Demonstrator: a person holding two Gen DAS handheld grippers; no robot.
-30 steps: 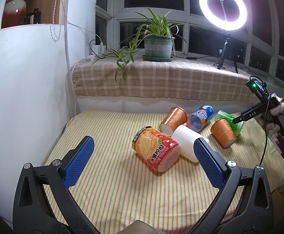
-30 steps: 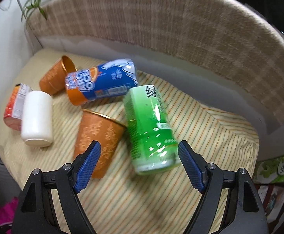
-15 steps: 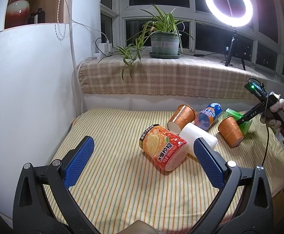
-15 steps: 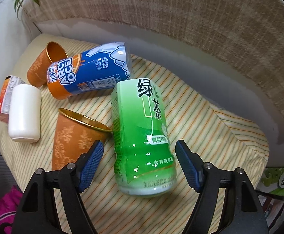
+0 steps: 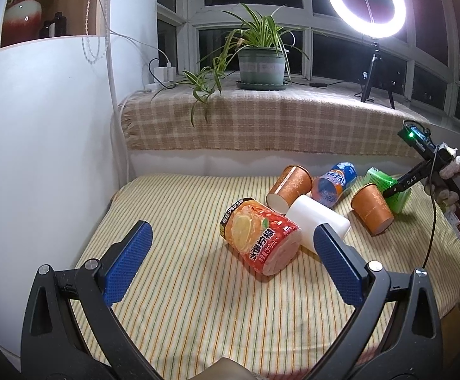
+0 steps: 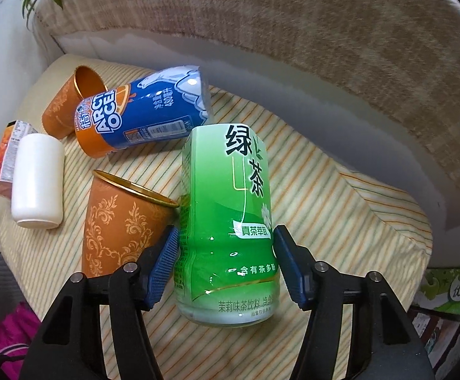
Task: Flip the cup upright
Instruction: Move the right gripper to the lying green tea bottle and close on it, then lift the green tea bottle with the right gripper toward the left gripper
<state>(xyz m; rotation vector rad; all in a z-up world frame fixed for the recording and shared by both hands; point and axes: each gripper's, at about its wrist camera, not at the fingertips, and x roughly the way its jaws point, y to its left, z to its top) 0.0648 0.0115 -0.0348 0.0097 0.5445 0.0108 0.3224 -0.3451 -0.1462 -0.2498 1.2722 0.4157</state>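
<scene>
Several cups lie on their sides on a striped cloth (image 5: 198,285). My right gripper (image 6: 226,262) straddles the green tea cup (image 6: 230,221); its blue pads touch both sides near the cup's base. The green cup also shows in the left wrist view (image 5: 385,183) at far right. An orange patterned cup (image 6: 119,228) lies just left of it, touching. A blue cup (image 6: 147,114), a second orange cup (image 6: 65,107) and a white cup (image 6: 37,180) lie further left. My left gripper (image 5: 230,266) is open and empty, hovering short of the red-orange lemon cup (image 5: 261,237).
A checked-cloth ledge (image 5: 261,126) runs behind the table, with a potted plant (image 5: 261,63) and a ring light (image 5: 366,3). A white wall (image 5: 40,158) stands on the left. The table's right edge drops off beside a green box (image 6: 448,288).
My right gripper moved forward over the green cup and closed its pads onto it. My left gripper drew back and up a little, still open.
</scene>
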